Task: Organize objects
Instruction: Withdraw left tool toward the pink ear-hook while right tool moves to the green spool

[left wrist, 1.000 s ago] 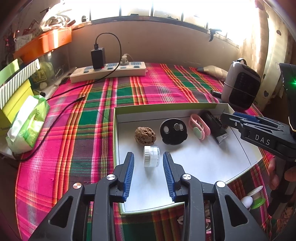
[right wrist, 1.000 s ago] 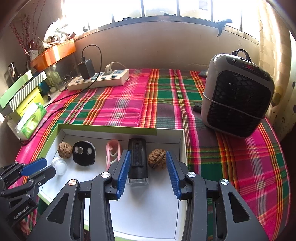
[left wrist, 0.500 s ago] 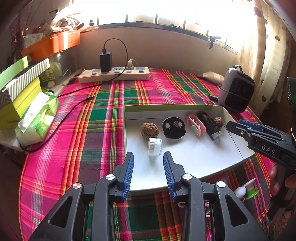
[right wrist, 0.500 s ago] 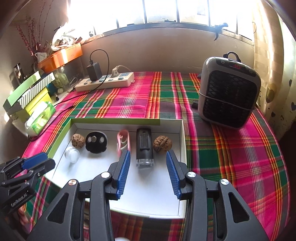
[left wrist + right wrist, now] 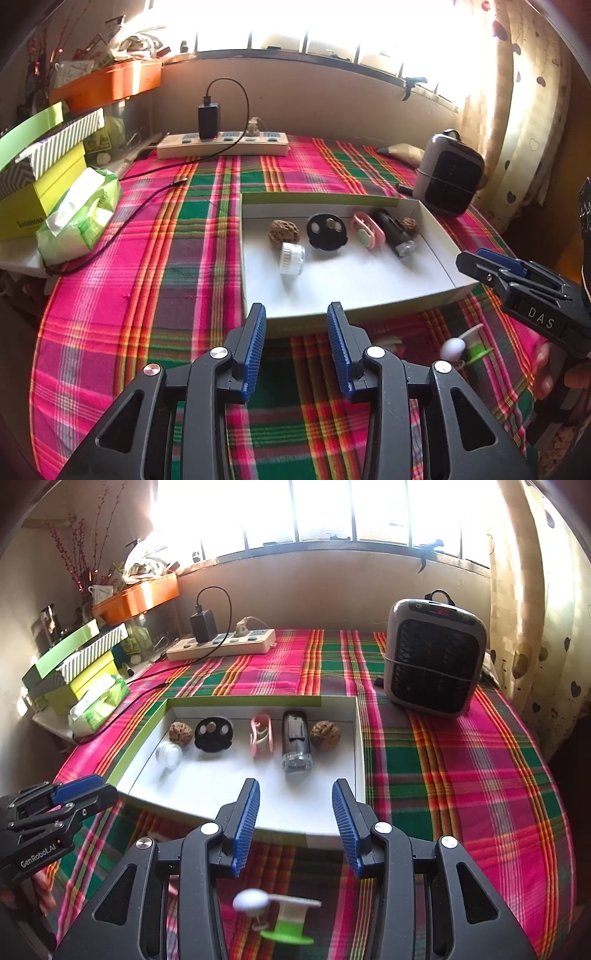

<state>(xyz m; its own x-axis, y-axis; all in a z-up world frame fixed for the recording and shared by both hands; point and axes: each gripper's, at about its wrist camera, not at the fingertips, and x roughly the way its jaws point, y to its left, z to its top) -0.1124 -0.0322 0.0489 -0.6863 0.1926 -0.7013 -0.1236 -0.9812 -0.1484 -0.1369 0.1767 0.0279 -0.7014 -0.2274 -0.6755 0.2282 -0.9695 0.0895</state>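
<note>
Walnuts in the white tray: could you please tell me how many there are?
2: one walnut at the row's left end beside the black disc, another walnut at the right end beside the black flashlight.

A grey portable heater with a black grille (image 5: 434,657) stood on the pink-and-green plaid tablecloth (image 5: 461,760). A cream power strip (image 5: 223,144) lay beneath the window, near stacked green boxes (image 5: 35,177).

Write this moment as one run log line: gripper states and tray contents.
left gripper: open, opening, empty | right gripper: open, empty | tray: two walnuts, jar, black disc, pink clip, black device
</note>
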